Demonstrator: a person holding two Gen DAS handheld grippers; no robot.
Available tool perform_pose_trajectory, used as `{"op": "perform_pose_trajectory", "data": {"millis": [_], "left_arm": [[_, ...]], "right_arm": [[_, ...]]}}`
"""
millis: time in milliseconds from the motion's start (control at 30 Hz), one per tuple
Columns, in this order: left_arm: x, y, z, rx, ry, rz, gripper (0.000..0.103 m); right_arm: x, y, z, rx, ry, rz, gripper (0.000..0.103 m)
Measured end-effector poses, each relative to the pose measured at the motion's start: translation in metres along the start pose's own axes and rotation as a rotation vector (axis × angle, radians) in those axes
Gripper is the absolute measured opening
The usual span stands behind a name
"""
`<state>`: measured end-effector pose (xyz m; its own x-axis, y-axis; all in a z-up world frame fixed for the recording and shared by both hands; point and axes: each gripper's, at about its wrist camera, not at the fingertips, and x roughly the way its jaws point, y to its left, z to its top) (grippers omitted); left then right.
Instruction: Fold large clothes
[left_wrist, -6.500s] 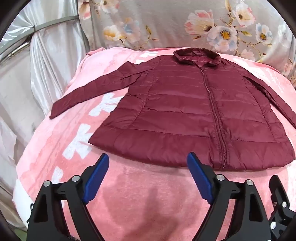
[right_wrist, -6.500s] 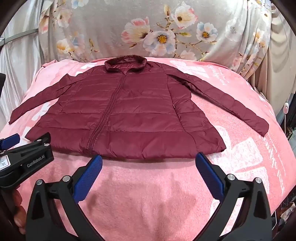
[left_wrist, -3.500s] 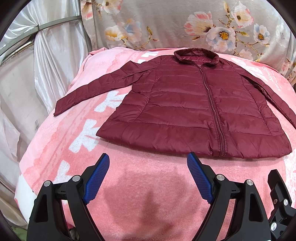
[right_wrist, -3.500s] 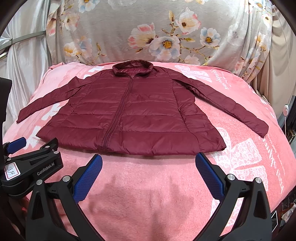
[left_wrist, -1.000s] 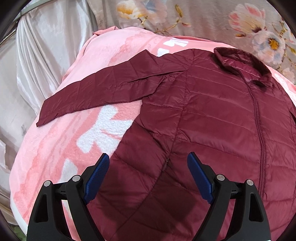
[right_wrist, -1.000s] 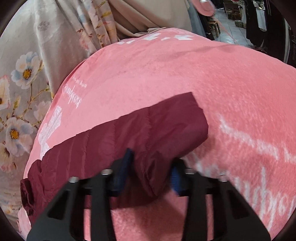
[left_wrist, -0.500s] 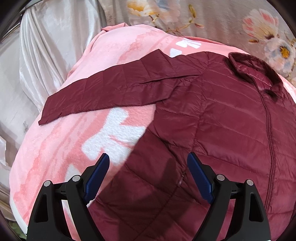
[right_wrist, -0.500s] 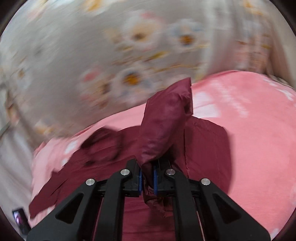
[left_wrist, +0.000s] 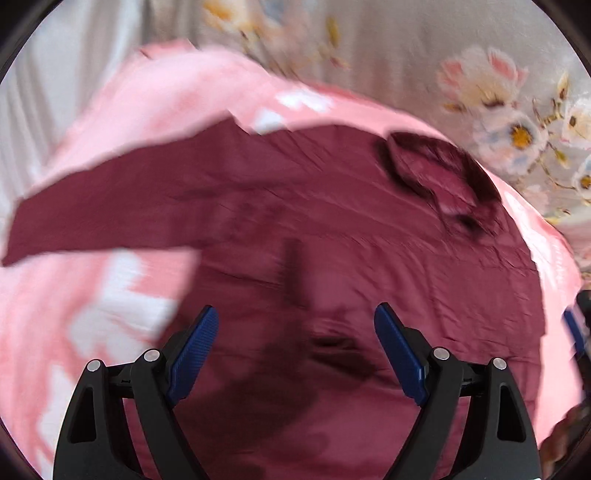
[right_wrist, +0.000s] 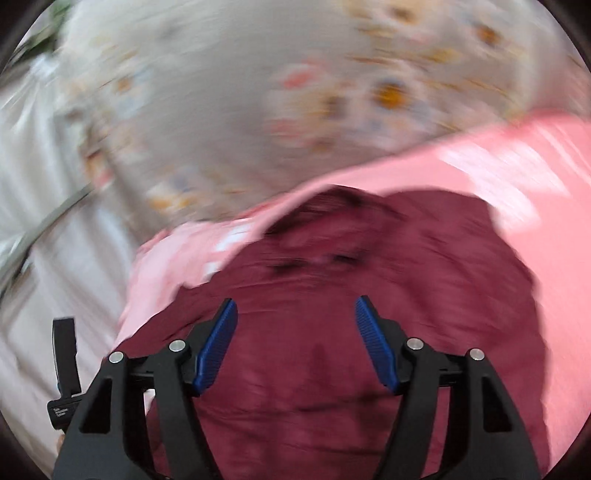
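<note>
So the right tongs (right_wrist: 295, 332) just let go. Half a second ago they were clamped on the jacket's right sleeve and carrying it up and inward; now they sit wide apart with nothing between them, hovering over the jacket (right_wrist: 332, 314). In the left view the right edge of the body looks clean with no sleeve sticking out, so my read is that the sleeve got dropped across the chest, though the blur makes it hard to pick out.

The left tongs (left_wrist: 295, 350) are also wide apart and empty, and they've crept further in over the jacket's body. The left sleeve (left_wrist: 110, 206) is still stretched out flat on the pink blanket (left_wrist: 74, 314), collar (left_wrist: 436, 173) at the far end by the floral curtain (left_wrist: 498, 92).

One sleeve fold down, then. The left sleeve looks like the next thing to grab.
</note>
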<state>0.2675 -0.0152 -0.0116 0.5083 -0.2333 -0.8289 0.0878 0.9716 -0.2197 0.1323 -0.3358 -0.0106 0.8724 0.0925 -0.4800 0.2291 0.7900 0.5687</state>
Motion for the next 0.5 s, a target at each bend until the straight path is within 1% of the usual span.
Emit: {"op": "perform_pose_trajectory", "data": {"millis": [33,67,100,167,233,267,300,333,367,433,467,500], "left_arm": [[0.012,-0.006,0.001,-0.007,0.040,-0.032,0.084],[0.023,-0.010,0.002,-0.017,0.071,-0.039,0.084],[0.031,-0.013,0.001,-0.029,0.091,-0.040,0.084],[0.042,-0.018,0.000,-0.058,0.109,-0.040,0.084],[0.046,-0.021,-0.002,-0.073,0.106,-0.040,0.084],[0.047,-0.023,-0.002,-0.077,0.102,-0.039,0.082],[0.047,-0.025,-0.002,-0.080,0.099,-0.040,0.078],[0.047,-0.026,-0.002,-0.083,0.092,-0.036,0.064],[0.046,-0.027,0.000,-0.082,0.085,-0.035,0.056],[0.044,-0.027,0.005,-0.066,0.077,-0.042,0.015],[0.042,-0.027,0.008,-0.056,0.070,-0.049,0.010],[0.039,-0.026,0.011,-0.051,0.061,-0.056,0.007]], "right_arm": [[0.000,-0.012,0.001,0.027,0.003,-0.027,0.064],[-0.004,-0.030,-0.001,0.063,0.005,-0.065,0.065],[-0.004,-0.039,-0.001,0.082,0.007,-0.090,0.066],[-0.010,-0.053,-0.006,0.109,0.010,-0.128,0.066],[-0.015,-0.059,-0.012,0.118,0.010,-0.150,0.066],[-0.017,-0.063,-0.014,0.119,0.011,-0.154,0.066],[-0.017,-0.067,-0.015,0.122,0.013,-0.156,0.066],[-0.016,-0.069,-0.016,0.125,0.016,-0.158,0.066],[-0.014,-0.069,-0.016,0.128,0.019,-0.157,0.066],[-0.011,-0.069,-0.016,0.134,0.025,-0.150,0.066],[-0.008,-0.068,-0.016,0.133,0.027,-0.149,0.066],[-0.006,-0.066,-0.015,0.130,0.029,-0.147,0.066]]}}
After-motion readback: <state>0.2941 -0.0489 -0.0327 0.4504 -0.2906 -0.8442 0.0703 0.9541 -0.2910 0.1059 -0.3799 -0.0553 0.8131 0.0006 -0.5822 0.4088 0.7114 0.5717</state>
